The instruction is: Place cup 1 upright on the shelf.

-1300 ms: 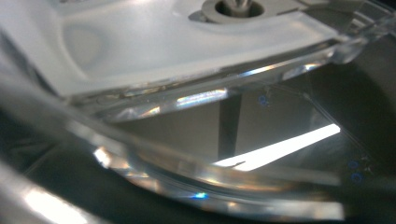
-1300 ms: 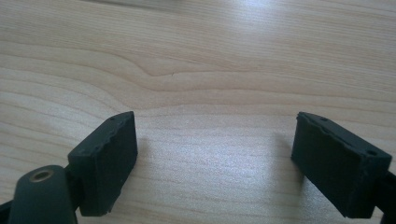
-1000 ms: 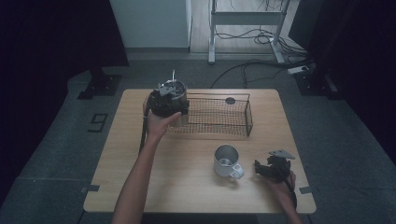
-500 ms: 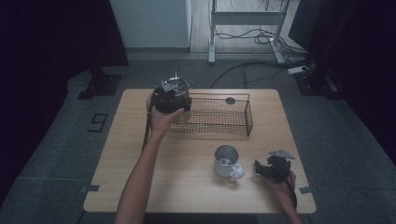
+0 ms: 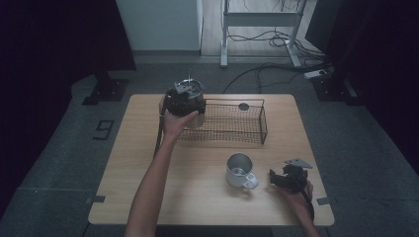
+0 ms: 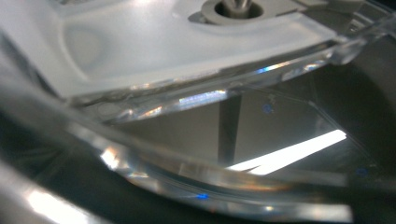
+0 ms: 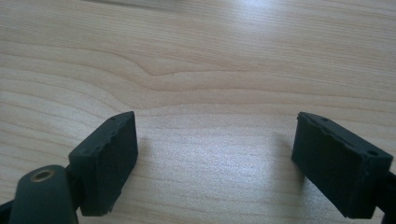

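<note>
Clear lidded container (image 5: 193, 109): gripped in left gripper (image 5: 184, 98), at wire basket's (image 5: 247, 129) nine o'clock end. Right gripper (image 5: 285, 178): jaws apart, empty, at mug's (image 5: 239, 171) three o'clock.

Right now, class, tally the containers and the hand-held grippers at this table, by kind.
Wire basket: 1
Metal mug: 1
Clear container: 1
Grippers: 2 (left gripper, right gripper)
Total: 5
</note>
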`<state>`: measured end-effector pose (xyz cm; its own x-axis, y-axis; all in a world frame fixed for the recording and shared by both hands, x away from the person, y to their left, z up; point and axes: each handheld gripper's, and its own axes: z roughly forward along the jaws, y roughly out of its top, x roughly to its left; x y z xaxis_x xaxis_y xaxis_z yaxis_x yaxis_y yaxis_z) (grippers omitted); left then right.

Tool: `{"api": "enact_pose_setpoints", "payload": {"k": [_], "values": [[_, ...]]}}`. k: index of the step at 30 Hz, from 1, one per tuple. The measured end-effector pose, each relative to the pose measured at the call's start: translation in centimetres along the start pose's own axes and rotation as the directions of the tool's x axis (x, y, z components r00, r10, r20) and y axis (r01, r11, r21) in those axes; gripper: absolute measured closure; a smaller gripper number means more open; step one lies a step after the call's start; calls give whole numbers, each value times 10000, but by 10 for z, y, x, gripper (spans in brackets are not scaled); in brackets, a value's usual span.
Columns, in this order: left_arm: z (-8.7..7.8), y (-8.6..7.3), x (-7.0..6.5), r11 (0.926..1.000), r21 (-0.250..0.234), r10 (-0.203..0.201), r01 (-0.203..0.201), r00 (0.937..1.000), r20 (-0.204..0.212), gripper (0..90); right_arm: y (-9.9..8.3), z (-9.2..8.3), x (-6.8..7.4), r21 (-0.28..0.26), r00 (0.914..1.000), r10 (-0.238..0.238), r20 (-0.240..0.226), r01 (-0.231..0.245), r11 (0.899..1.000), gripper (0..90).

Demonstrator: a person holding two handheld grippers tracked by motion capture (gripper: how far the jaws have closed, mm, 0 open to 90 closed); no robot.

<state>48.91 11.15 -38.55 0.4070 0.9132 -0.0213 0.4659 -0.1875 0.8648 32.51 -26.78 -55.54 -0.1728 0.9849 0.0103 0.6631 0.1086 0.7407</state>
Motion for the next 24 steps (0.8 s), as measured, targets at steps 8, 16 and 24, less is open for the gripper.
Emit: {"api": "enact_pose_setpoints", "payload": {"k": [8,16,24], "values": [[12,2,2,10000,91,0,2,9999,-172,42,0,0,0,-2,10000,-2,1,2,10000,139],[26,3,4,9999,123,-114,118,9996,-273,42,0,0,0,-3,10000,-4,-4,4,10000,139],[39,-2,4,9994,265,-208,216,9994,-272,42,0,0,0,-4,10000,-4,-5,4,10000,139]]}}
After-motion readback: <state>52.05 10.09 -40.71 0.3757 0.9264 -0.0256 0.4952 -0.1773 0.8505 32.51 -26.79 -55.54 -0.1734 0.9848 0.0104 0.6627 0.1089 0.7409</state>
